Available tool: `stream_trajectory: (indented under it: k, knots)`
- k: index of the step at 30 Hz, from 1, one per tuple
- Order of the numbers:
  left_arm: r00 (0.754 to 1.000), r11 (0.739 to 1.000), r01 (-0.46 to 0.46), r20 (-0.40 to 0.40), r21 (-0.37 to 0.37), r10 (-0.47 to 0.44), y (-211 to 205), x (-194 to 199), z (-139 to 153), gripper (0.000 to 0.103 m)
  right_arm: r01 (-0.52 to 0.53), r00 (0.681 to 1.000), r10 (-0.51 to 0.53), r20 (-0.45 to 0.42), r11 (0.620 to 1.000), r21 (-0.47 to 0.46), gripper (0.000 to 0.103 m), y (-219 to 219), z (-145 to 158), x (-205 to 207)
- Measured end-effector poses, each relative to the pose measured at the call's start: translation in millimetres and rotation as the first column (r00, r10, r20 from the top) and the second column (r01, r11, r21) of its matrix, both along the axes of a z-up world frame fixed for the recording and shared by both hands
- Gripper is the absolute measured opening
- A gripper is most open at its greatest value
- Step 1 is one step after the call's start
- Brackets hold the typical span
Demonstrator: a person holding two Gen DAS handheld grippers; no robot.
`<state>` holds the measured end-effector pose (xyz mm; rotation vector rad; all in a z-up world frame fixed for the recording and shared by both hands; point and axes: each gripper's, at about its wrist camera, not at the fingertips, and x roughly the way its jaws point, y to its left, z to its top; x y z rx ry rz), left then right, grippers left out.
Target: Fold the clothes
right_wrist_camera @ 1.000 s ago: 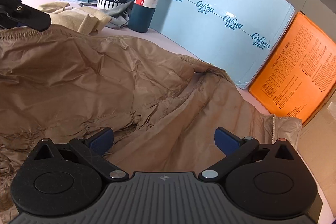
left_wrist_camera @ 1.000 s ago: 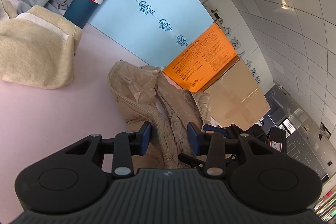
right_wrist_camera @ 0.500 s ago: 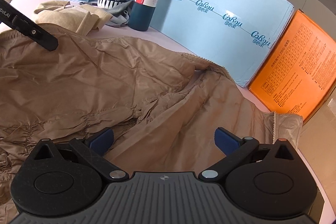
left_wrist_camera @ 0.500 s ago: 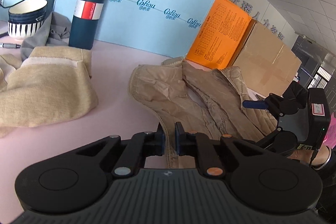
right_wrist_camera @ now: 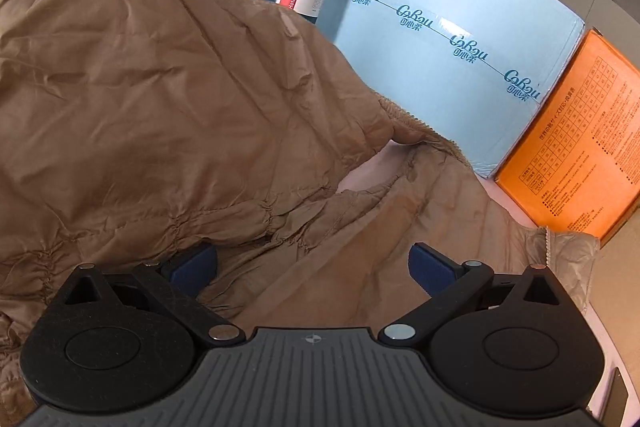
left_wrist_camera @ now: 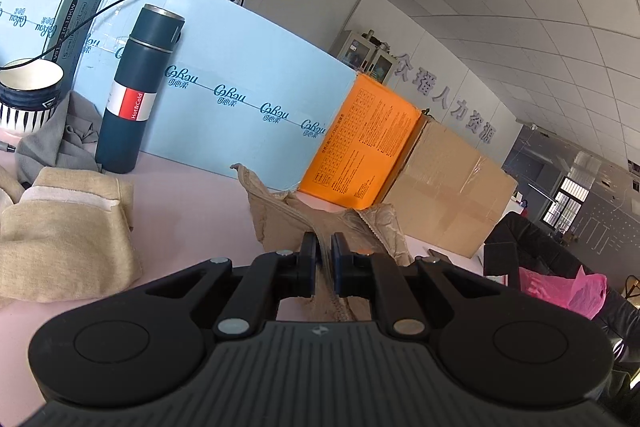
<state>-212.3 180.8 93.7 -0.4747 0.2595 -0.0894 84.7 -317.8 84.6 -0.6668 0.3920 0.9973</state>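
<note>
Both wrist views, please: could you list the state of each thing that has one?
left gripper: shut on the jacket's edge
right gripper: open, fingers over the fabric
brown jacket: unfolded, one side lifted
thermos: upright, capped
beige garment: folded
bowl: upright

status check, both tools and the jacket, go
Left tool shut on edge of the tan quilted jacket, edge lifted. Right tool open, low over jacket. Dark blue flask and folded beige garment near, not blocking.
</note>
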Motion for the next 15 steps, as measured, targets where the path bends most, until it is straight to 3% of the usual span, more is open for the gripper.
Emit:
stream_trajectory:
  k: [5, 9, 15]
  knots:
    - [0.999, 1.000, 0.014, 0.034, -0.011, -0.013, -2, 1, 10, 0.007, -0.027, 0.998, 0.029, -0.064, 0.999, 0.032, 0.103, 29, -1, -6]
    - [1.000, 1.000, -0.002, 0.010, -0.018, 0.002, -1, 6, 6, 0.007, -0.053, 0.991, 0.058, -0.121, 0.997, 0.049, 0.103, 44, -3, -10]
    - [0.984, 0.998, -0.060, -0.169, -0.028, 0.055, 31, 11, -16, 0.037, -0.052, 0.991, 0.057, -0.123, 0.998, 0.041, 0.103, 28, 0, -8]
